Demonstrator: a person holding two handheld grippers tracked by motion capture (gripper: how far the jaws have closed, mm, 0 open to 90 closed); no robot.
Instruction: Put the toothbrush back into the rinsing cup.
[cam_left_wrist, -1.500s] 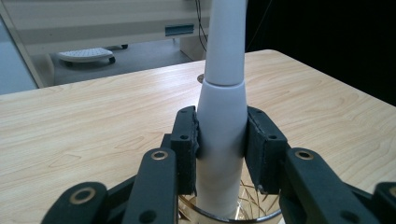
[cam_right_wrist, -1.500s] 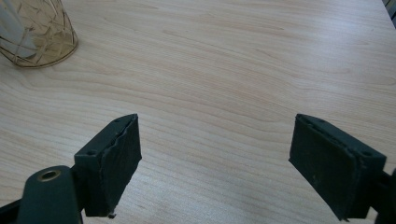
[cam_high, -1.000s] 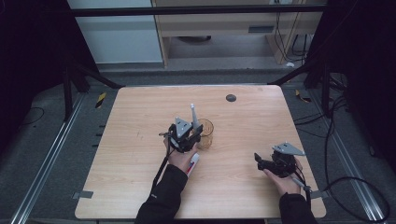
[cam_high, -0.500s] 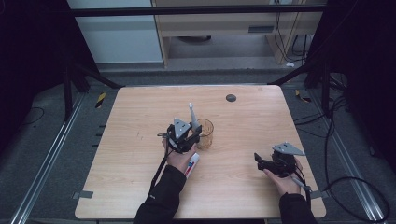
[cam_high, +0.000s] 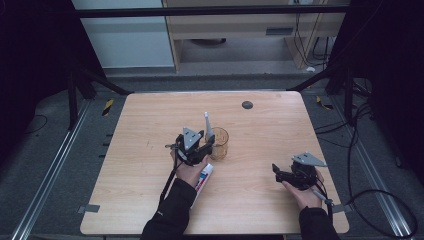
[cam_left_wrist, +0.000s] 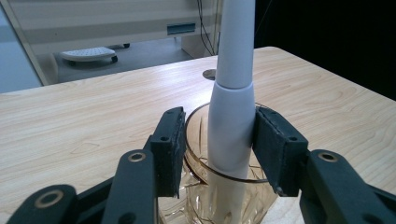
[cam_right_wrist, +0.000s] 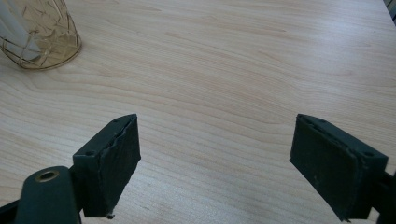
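Opening my left gripper (cam_left_wrist: 217, 149) off the toothbrush (cam_left_wrist: 231, 116) standing in the glass (cam_left_wrist: 196, 186); right gripper (cam_right_wrist: 215, 163) wide open, empty.

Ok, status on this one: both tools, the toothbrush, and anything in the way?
Left tool jaws just opened, off the toothbrush. Toothbrush standing in amber glass. Right tool open, nothing between jaws. Toothpaste tube lying beside the left hand; nothing in the way.

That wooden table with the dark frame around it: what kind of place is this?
Probably a lab or recording workshop, not a home. A bare wooden table stands inside a black metal frame, loose cables trail over the grey floor, and a person works with hand-held grippers beside an amber glass cup.
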